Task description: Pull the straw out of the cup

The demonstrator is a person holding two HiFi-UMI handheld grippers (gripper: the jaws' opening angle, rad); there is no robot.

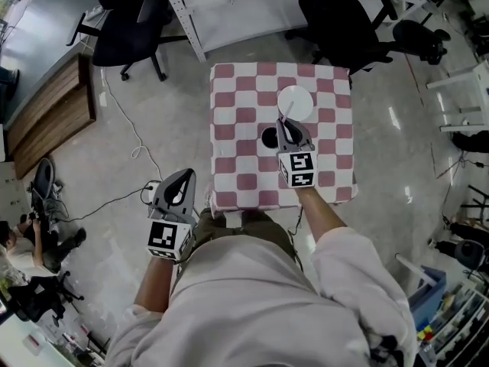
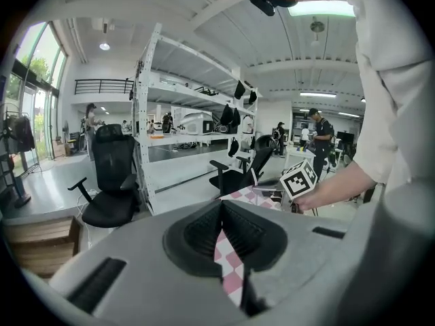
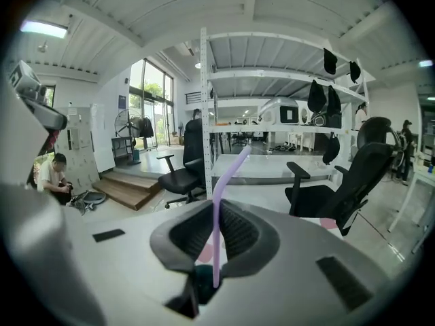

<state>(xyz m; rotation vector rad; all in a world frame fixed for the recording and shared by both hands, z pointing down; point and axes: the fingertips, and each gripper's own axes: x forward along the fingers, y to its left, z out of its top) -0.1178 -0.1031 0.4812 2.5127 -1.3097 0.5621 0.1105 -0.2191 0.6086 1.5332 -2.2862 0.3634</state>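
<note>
The checkered bench (image 1: 229, 121) carries a dark cup (image 1: 270, 138), just left of the right tongs (image 3: 216, 240). These are clenched on the purple straw (image 3: 217, 206), which stands upright with its lower end towards the cup. Whether it is clear I cannot tell. The left tongs (image 1: 182, 180), closed on nothing, hang well off the bench.

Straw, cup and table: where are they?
straw (image 3: 216, 229), right gripper view, its stem between the jaws
cup (image 1: 270, 138), head view, its dark open top
table (image 1: 237, 151), head view, a bare patch of checkered cloth
</note>
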